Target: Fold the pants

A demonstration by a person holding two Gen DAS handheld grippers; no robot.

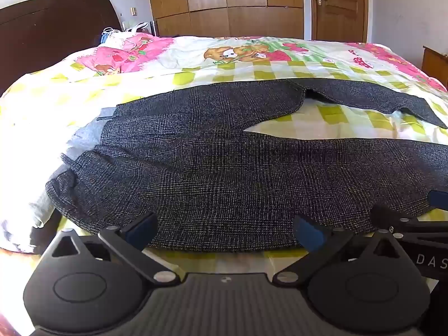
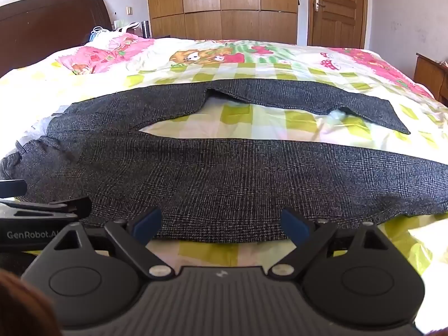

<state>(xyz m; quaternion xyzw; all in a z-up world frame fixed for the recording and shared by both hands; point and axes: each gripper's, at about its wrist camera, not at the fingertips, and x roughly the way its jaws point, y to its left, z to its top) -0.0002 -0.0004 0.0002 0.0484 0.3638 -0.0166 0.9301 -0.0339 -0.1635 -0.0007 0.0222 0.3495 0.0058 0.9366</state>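
Pants [image 1: 224,173] lie lengthwise along the bed's [image 1: 322,67] near edge, legs splayed. Left gripper [image 1: 225,231] and right gripper [image 2: 221,228] both wide, empty, just short of the near leg's hem-side edge.

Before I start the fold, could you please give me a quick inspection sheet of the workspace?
Surface: bed with a green-check cartoon bedcover, rumpled at the left.
Job's things: dark checked pants lie spread out, unfolded, waist at the left, the two legs running right with bedcover showing between them.
Clutter: pink pillow and pale items by the headboard, away from the pants.
Grippers: left gripper and right gripper both open, at the near edge of the pants, holding nothing.
Cables: a thin white cord near the pillow, possibly a cable.
Surroundings: wooden wardrobe, closed door, white walls.
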